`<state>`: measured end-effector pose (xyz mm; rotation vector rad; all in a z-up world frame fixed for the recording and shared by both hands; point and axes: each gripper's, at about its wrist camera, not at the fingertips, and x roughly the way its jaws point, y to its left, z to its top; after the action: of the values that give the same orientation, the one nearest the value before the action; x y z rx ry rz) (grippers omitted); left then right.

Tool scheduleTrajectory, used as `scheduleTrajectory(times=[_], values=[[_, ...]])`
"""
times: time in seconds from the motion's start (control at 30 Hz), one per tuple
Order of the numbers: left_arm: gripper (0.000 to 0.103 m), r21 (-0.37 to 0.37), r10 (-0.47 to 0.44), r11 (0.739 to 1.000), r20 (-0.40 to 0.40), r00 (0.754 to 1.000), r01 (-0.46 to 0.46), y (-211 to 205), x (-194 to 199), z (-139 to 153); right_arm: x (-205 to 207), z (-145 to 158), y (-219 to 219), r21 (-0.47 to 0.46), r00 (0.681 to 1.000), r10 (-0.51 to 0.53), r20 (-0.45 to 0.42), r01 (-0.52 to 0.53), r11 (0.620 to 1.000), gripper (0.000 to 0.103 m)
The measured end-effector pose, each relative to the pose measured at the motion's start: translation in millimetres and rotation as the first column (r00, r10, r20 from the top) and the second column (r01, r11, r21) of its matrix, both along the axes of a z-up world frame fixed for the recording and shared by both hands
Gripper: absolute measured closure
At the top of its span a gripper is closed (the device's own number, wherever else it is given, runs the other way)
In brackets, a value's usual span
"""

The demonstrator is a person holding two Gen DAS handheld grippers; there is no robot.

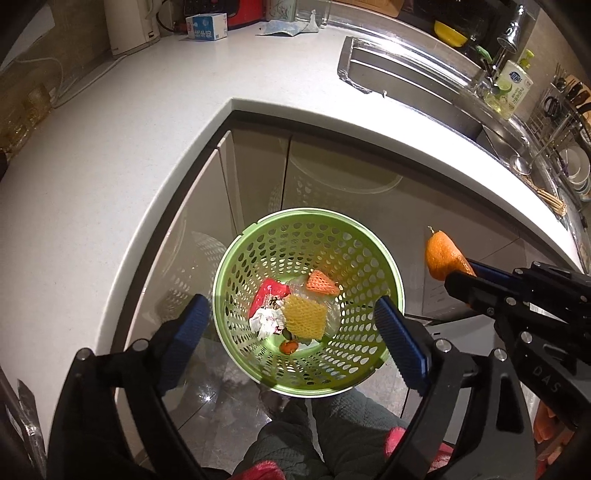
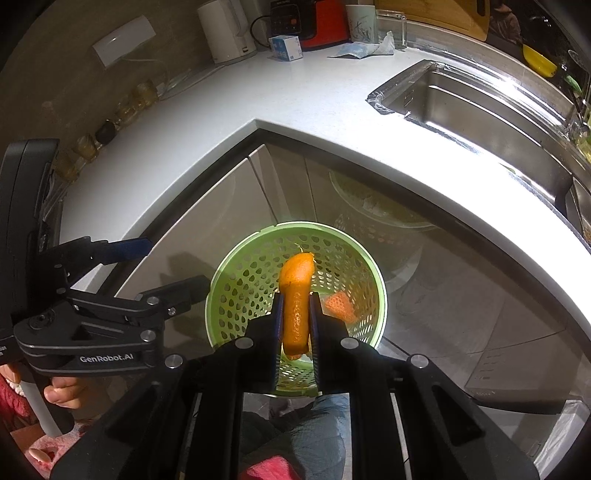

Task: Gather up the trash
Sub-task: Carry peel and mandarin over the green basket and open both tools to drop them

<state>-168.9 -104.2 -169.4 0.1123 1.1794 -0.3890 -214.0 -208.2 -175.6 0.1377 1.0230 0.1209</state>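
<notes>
Trash lies in the bottom of a round green perforated plastic basket (image 1: 258, 258) standing on the floor in the inner corner of a white L-shaped bench (image 1: 110, 147): a yellow foam fruit net (image 1: 304, 315), an orange-pink foam net piece (image 1: 322, 282), a red wrapper (image 1: 267, 293), a crumpled white paper (image 1: 266, 321) and a small orange scrap (image 1: 289, 346). The left hand-held gripper (image 1: 291, 321) hangs over the basket with its blue pads spread wide and nothing between them. The right hand-held gripper (image 2: 296, 317) is clamped narrowly on a curved piece of orange peel (image 2: 295, 291), held above the basket's mouth in the right wrist view. A steel sink (image 1: 424, 85) is set into the bench to the right, and a white electric kettle (image 2: 225, 31) and a small blue-and-white carton (image 1: 206, 26) stand at the back.
</notes>
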Motion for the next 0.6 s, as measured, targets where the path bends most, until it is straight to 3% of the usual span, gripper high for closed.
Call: scheduleTrajectory(times=[0.23, 0.27, 0.3, 0.33, 0.37, 0.43, 0.6], values=[[0.012, -0.004, 0.073, 0.997, 0.063, 0.995, -0.073, 33.0, 1.1, 23.6, 3.9, -1.8, 15.1, -0.007, 0.999, 0.035, -0.004, -0.035, 0.999, 0.085], [0.011, -0.006, 0.082, 0.997, 0.070, 0.994, -0.082, 37.9, 1.0, 26.4, 4.6, -3.7, 19.0, -0.010, 0.999, 0.044, -0.007, -0.044, 0.999, 0.077], [0.011, -0.005, 0.092, 0.996, 0.077, 0.993, -0.092, 42.2, 0.8, 28.5, 5.4, -6.2, 23.3, -0.012, 0.998, 0.055, -0.014, -0.055, 0.998, 0.061], [0.010, -0.001, 0.101, 0.995, 0.085, 0.991, -0.101, 46.2, 0.2, 30.7, 5.4, -7.5, 26.8, -0.027, 0.999, 0.050, -0.014, -0.050, 0.998, 0.036], [0.009, 0.000, 0.105, 0.994, 0.091, 0.990, -0.106, 49.2, -0.4, 32.6, 4.3, -7.0, 29.5, -0.053, 0.999, 0.034, 0.000, -0.034, 0.998, 0.019], [0.009, -0.001, 0.112, 0.994, 0.098, 0.989, -0.113, 55.1, -1.4, 35.6, 3.6, -4.8, 33.6, -0.089, 1.000, 0.014, 0.018, -0.013, 0.996, 0.015], [0.009, -0.013, 0.121, 0.993, 0.105, 0.987, -0.120, 65.3, -4.7, 41.8, 2.2, 4.6, 35.2, -0.069, 1.000, -0.011, 0.030, 0.013, 0.998, 0.011]])
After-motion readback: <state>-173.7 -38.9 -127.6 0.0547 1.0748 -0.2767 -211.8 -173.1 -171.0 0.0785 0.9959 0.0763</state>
